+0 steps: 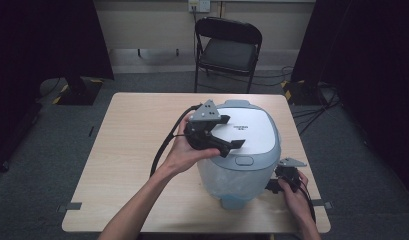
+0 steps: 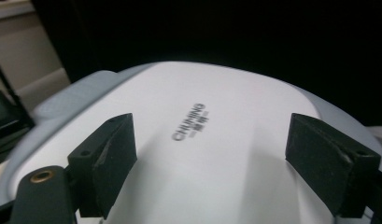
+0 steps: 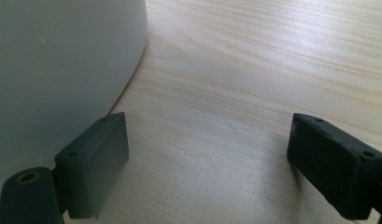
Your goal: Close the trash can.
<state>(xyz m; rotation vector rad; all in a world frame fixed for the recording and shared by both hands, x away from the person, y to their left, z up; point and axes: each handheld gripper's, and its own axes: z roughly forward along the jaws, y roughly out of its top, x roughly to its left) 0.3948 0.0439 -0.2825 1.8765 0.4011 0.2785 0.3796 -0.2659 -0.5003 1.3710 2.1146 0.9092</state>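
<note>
The rice cooker (image 1: 242,150) stands on the wooden table (image 1: 132,150), toward its right front part, with its white lid (image 2: 207,154) shut, so whether anything is inside cannot be told. It is probably bulky and fairly heavy, with a hard, smooth, rounded shell that jaws would slip on; the latch button (image 1: 244,161) at the front of the lid looks like the sensible place to press, and the body wants steadying from the side.

Above the cooker's lid, toward its left edge, the left gripper (image 1: 226,131) hovers with its jaws wide and empty. Low at the cooker's right front, beside its base, the right gripper (image 3: 207,154) has its jaws spread wide over bare table, holding nothing. Behind the cooker, beyond the table, stands a black folding chair (image 1: 227,50).
</note>
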